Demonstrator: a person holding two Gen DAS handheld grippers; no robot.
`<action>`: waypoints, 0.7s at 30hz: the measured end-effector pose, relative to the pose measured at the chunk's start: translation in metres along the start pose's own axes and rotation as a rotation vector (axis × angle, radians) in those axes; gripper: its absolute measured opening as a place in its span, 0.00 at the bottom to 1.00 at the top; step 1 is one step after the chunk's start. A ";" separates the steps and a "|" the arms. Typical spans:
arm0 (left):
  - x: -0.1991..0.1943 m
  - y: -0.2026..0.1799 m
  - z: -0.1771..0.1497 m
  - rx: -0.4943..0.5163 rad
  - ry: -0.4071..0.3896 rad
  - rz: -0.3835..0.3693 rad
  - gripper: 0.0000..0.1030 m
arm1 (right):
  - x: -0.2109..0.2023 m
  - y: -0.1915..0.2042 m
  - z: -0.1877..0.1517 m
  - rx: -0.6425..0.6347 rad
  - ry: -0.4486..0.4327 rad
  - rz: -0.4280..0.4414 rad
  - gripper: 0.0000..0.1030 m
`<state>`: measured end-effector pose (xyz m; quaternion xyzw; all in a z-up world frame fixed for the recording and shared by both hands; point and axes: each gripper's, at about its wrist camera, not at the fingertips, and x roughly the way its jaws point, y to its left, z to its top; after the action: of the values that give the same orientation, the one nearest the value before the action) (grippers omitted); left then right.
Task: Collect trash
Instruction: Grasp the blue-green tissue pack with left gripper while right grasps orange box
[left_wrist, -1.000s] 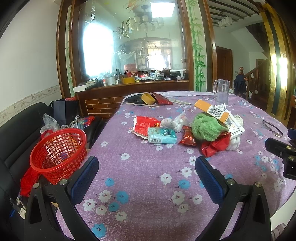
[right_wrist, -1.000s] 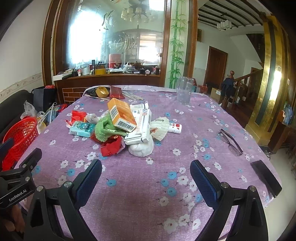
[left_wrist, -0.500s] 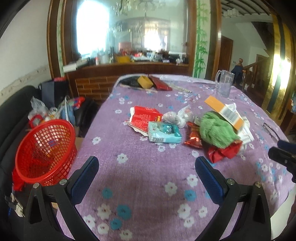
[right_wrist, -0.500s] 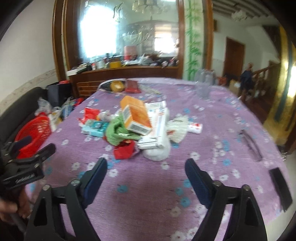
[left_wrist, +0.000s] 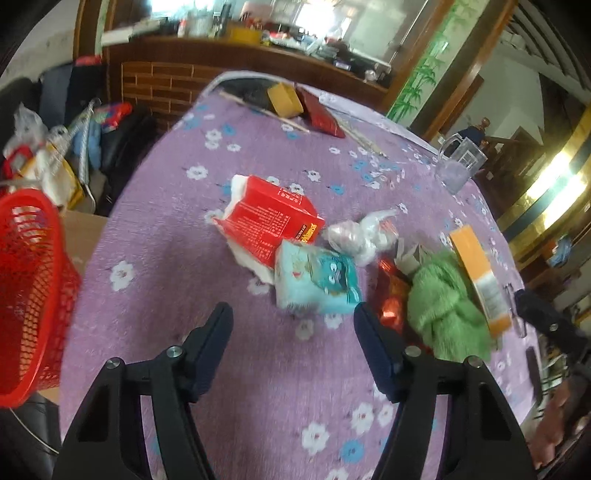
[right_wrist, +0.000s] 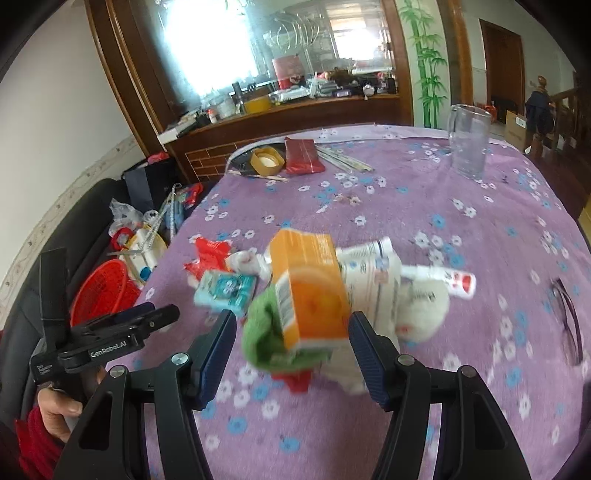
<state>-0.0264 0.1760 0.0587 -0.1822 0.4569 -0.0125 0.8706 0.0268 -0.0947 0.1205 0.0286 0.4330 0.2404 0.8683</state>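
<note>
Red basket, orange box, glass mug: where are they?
Red basket (left_wrist: 29, 295), left wrist view, mesh wall.
Orange box (right_wrist: 314, 295), right wrist view, top face.
Glass mug (right_wrist: 469, 144), right wrist view, side wall.

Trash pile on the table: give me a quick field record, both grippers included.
left gripper: jaws open, just been closing, nothing between them; teal packet just ahead
right gripper: jaws open, just been closing, either side of orange box, not pressing
under box: green cloth
bin: red basket off the table's left edge
</note>
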 end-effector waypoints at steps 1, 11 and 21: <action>0.005 0.002 0.004 -0.015 0.015 -0.006 0.65 | 0.007 -0.002 0.004 0.008 0.013 0.000 0.66; 0.054 -0.005 0.019 -0.054 0.111 -0.061 0.65 | 0.051 -0.015 0.016 0.037 0.090 -0.020 0.60; 0.047 -0.019 -0.001 0.001 0.087 -0.064 0.18 | 0.029 -0.014 -0.005 0.053 0.032 0.042 0.56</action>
<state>0.0029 0.1486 0.0269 -0.1954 0.4882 -0.0485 0.8492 0.0436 -0.0947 0.0922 0.0568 0.4524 0.2476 0.8548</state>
